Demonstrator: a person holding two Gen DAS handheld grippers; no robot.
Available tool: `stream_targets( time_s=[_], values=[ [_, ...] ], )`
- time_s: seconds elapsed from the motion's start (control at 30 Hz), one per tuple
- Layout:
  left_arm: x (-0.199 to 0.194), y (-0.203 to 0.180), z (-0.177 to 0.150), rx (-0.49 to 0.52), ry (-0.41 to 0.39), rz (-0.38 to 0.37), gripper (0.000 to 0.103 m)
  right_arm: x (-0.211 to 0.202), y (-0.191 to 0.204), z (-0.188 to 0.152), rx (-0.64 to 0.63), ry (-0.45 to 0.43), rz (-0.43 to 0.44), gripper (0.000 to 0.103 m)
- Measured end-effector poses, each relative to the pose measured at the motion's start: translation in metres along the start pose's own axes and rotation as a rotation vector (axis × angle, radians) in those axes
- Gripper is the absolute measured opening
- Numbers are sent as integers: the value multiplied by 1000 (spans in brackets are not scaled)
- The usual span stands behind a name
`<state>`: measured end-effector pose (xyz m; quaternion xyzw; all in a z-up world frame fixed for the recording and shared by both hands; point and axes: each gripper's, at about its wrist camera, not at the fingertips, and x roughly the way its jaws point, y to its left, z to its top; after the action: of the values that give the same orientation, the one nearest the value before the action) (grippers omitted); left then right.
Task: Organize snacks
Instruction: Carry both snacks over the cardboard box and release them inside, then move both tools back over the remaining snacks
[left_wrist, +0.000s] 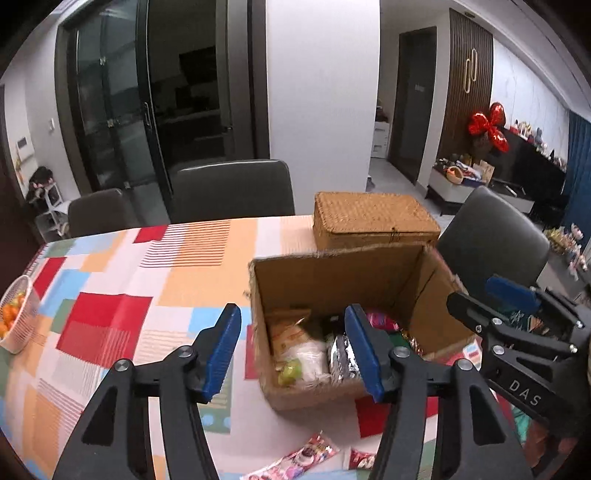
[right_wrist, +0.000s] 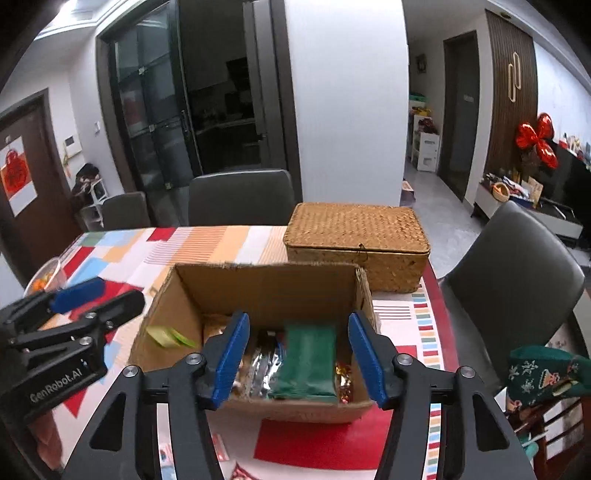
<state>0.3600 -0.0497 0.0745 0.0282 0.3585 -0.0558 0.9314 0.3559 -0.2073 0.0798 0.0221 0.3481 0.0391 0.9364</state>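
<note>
Blue-padded left gripper (left_wrist: 293, 347) held spread, nothing between its pads, at the near left wall of the open brown cardboard box (right_wrist: 258, 284). Right gripper (right_wrist: 299, 356) likewise spread and empty, over the box's near edge. Box sits on the patchwork tablecloth (left_wrist: 122, 280), holding a green packet (right_wrist: 308, 363) and silver foil packs (left_wrist: 343, 360). Loose pink wrappers (left_wrist: 299, 458) lie in front; woven lidded basket (right_wrist: 354, 236) just behind.

Readable lettering on two black tool bodies

White "DAS" printed on black right tongs (left_wrist: 517, 314); white "GenRobot.AI" printed on black left tongs (right_wrist: 92, 299); snack wrapper print too blurred to read.
</note>
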Motion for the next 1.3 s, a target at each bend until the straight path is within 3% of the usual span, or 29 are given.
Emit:
stream_targets(
  time_s=[0.2,0.3,0.53,1.0,1.3],
  values=[
    [-28,0,-30,-33,-8,-15,58,-25,8,-22,-43,-13,38,58],
    [-42,-3,-42,-14,-18,-12,59,-42,8,-34,-32,-39,34,64],
    [-71,-7,-74,1,-27,0,63,-71,11,-65,-48,-50,50,64],
    [-68,-6,-152,-47,124,-18,63,-76,28,-127,-134,40,91,64],
    [-33,-5,-188,-67,251,-51,62,-38,38,-161,-215,200,123,64]
  ],
)
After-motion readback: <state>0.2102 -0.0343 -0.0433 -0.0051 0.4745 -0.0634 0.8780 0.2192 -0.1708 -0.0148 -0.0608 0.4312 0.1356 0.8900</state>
